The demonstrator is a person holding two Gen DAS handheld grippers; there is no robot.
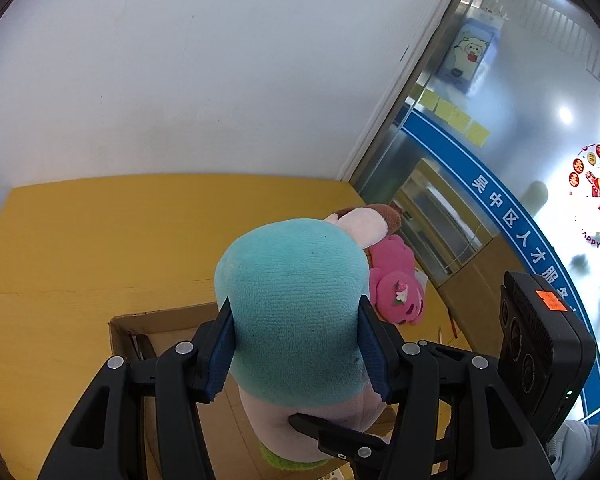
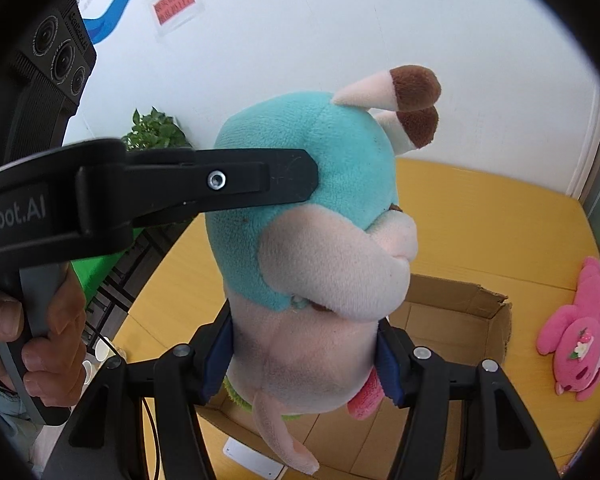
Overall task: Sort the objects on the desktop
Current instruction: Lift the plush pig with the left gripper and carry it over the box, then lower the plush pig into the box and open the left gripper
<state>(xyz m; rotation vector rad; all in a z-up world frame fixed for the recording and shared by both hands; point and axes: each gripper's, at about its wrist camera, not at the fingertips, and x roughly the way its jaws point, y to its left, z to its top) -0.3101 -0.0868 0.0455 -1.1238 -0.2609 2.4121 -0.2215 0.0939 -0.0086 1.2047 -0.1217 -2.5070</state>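
A plush toy with a teal head (image 1: 296, 304) and pale pink body (image 2: 312, 344) hangs in the air over an open cardboard box (image 1: 168, 322). My left gripper (image 1: 296, 344) is shut on its teal head. My right gripper (image 2: 306, 354) is shut on its pink body, lower down. The left gripper's finger (image 2: 220, 180) crosses the right wrist view and presses the head. The box (image 2: 460, 300) sits on the yellow table (image 1: 100, 232), right under the toy. A pink plush bear (image 2: 580, 336) lies on the table right of the box, also in the left wrist view (image 1: 396, 284).
The white wall stands behind the table, and a glass partition (image 1: 500, 160) runs along its right side. A green plant (image 2: 156, 128) stands beyond the table's left end. Paper cups (image 2: 104, 352) show low at the left.
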